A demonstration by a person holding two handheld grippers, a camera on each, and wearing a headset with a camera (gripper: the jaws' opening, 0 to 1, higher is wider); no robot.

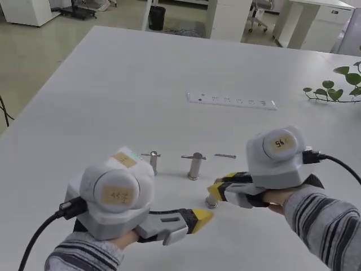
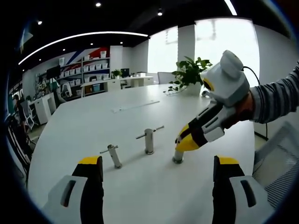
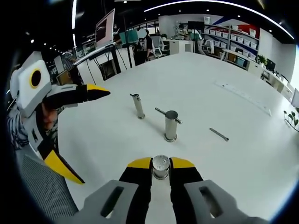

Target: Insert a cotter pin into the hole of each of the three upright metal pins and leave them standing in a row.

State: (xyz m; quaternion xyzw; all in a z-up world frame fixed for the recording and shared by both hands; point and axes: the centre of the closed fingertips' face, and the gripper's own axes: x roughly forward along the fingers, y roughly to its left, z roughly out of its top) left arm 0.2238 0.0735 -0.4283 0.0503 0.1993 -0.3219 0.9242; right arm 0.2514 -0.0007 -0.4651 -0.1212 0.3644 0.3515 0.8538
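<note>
The right gripper [image 3: 161, 164], held in a striped-sleeved hand, has its yellow-tipped jaws clamped on the held pin [image 3: 161, 166], which stands upright on the white table [image 1: 113, 84]. Opposite it, the left gripper [image 2: 159, 162] points at the row with its jaws spread wide and nothing between them. The held pin is the nearest of three in a line. Just beyond it stands the middle pin [image 1: 195, 167], with the middle cotter [image 1: 187, 157] pushed crosswise through the hole near its top. The end pin [image 1: 153, 162] stands farther along, carrying the end cotter [image 1: 146, 154] the same way. A loose cotter [image 1: 225, 156] lies flat on the table beside the middle pin. Farther back lie a power strip [image 1: 231, 101] and a plant [image 1: 338, 84].
</note>
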